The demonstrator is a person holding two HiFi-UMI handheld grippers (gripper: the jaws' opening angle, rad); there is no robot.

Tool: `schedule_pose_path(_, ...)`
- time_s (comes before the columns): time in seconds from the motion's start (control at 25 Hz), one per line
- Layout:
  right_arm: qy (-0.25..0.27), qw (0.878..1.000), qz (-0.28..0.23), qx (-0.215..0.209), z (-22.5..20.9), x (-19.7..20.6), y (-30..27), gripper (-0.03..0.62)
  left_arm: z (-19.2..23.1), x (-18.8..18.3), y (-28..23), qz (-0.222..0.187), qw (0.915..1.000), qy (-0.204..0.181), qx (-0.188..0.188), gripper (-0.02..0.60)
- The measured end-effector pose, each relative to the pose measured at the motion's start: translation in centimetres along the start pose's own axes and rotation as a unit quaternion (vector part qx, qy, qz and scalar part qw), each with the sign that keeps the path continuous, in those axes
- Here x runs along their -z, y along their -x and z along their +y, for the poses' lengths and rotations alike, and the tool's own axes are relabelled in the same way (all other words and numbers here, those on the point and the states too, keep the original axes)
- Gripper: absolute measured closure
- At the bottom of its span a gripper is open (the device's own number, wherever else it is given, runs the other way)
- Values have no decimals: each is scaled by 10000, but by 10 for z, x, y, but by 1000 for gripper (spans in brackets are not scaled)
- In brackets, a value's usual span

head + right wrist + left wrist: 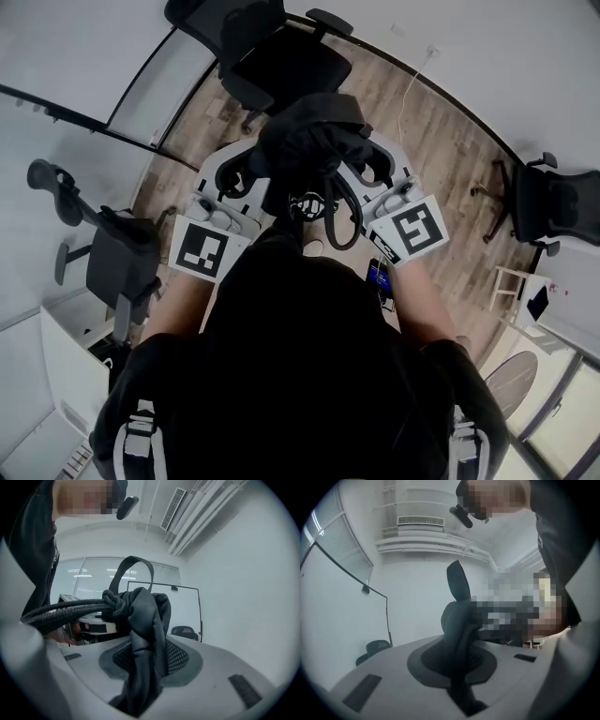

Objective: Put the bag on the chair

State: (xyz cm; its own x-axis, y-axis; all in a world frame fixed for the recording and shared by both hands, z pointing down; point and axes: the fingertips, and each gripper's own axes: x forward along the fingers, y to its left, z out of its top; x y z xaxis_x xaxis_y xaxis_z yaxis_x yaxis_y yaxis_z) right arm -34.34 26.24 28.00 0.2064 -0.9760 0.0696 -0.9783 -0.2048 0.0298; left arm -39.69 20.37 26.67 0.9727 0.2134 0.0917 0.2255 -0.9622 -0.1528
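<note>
A black bag [309, 141] with looped straps hangs in the air between my two grippers in the head view. Just beyond it stands a black office chair [272, 56], its seat facing me. My left gripper [246, 173] is shut on a dark fold of the bag [459, 634] that runs up between its jaws. My right gripper [373, 173] is shut on a bunched piece of the bag's fabric [145, 634]; a braided black cord [70, 609] is knotted to it and leads off to the left. The bag hides both grippers' fingertips in the head view.
A second black chair [112, 253] stands at the left and a third [553, 202] at the right on the wooden floor [441, 141]. A white cabinet [56, 375] is at the lower left. A small white stand [516, 281] and a round table [511, 380] are at the lower right.
</note>
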Motion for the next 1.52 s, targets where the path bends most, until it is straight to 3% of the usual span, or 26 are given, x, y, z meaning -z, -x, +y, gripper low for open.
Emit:
schedule_pose_path(1.04, -4, 9979, 219, 601, -133, 0, -168, 462, 176, 23, -143, -249, 9963, 249, 787, 551)
schedule_pose_path(1.52, -96, 9980, 288, 559, -197, 15, -189, 462, 196, 29, -210, -183, 9952, 324, 905, 551)
